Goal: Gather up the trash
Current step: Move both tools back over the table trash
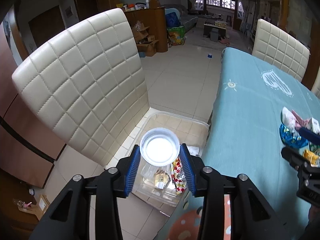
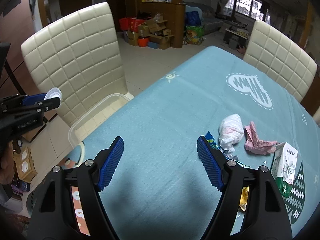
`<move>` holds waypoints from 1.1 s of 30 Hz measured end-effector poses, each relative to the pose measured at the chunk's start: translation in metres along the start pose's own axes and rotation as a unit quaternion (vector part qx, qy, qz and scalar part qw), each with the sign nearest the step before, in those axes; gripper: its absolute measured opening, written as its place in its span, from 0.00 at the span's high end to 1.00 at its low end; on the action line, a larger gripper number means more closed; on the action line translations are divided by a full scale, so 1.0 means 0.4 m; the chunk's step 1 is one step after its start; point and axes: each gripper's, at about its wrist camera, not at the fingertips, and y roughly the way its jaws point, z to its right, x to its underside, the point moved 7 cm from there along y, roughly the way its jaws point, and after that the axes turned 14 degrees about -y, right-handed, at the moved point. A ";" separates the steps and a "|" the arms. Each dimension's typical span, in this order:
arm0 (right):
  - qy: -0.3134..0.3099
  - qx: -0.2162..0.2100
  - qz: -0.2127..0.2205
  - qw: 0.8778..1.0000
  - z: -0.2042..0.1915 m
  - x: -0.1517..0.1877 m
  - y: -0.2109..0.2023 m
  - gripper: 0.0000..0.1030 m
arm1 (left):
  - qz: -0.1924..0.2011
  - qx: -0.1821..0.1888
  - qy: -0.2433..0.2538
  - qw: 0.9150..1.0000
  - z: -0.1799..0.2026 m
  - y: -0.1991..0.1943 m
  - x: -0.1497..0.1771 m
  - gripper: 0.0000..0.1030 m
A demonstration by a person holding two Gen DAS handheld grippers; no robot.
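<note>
Behind right gripper (image 2: 160, 150), wrappers (image 2: 243, 198) half-hidden.

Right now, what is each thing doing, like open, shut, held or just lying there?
Left gripper: jaws partly open, either side of the cup; whether they press it is unclear.
Plastic cup: upright, above the bin.
Clear bin: on the chair seat, wrappers already inside.
Right gripper: jaws wide open, nothing between them.
White wad: crumpled, lying on the table.
Pink paper: crumpled, lying on the table.
Carton: lying on the table, top torn open.
</note>
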 end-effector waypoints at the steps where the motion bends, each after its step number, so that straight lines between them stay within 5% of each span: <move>1: 0.003 0.002 -0.002 1.000 0.005 0.001 0.002 0.26 | 0.000 0.002 -0.004 1.000 0.000 0.003 -0.003 0.42; 4: 0.011 0.007 -0.006 1.000 0.016 0.005 0.004 0.26 | 0.007 0.008 -0.015 1.000 0.004 0.007 -0.014 0.33; 21: 0.025 0.034 0.006 0.999 0.035 0.035 -0.078 0.26 | 0.007 0.021 0.001 1.000 0.035 -0.039 0.001 0.33; 33: 0.079 0.076 -0.009 0.994 0.112 0.184 -0.176 0.26 | -0.005 0.063 0.057 0.996 0.174 -0.096 0.091 0.33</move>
